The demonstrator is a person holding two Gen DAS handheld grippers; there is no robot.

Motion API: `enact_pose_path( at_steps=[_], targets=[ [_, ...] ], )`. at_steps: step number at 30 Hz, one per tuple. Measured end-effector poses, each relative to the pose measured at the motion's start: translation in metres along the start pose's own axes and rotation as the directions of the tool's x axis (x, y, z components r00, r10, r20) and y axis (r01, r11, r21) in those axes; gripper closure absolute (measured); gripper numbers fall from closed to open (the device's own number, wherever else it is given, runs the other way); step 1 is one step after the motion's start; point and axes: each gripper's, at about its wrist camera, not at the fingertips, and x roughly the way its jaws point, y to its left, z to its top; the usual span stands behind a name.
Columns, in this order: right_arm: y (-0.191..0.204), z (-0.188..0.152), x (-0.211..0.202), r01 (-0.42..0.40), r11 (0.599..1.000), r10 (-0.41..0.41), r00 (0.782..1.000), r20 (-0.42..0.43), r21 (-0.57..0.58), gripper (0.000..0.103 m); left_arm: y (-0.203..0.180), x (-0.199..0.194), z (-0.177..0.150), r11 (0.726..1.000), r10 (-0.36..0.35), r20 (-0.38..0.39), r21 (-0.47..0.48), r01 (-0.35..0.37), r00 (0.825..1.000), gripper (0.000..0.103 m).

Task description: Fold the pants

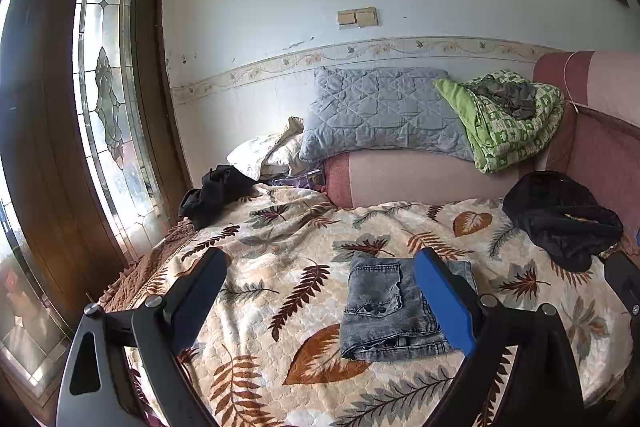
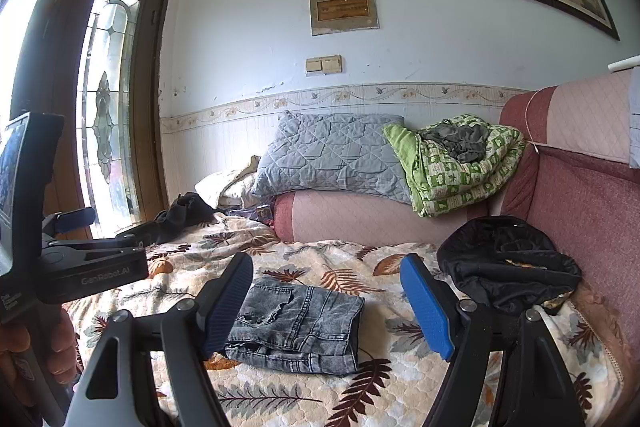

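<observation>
The pants are seen as faded grey denim (stitched seams visible). The bedspread is quilted, matt cloth.

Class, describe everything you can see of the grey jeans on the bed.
The jeans are washed grey denim, folded into a compact, roughly rectangular bundle with layered edges along the near side. A frayed-edged back pocket and seams show on top. They lie flat on the leaf-patterned quilt, in front of both open grippers; neither touches them. Only the quilt is in contact. The black clothes lie apart.
</observation>
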Motion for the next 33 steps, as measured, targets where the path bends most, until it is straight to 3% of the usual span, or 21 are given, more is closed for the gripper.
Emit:
enact_pose_path(
  at_steps=[33],
  targets=[
    [-0.0005,-0.002,0.0046,-0.001,1.0,0.001,1.0,-0.008,0.003,0.024,0.001,0.0012,-0.0002,1.0,-0.021,0.001,0.021,0.021,1.0,0.008]
  ],
)
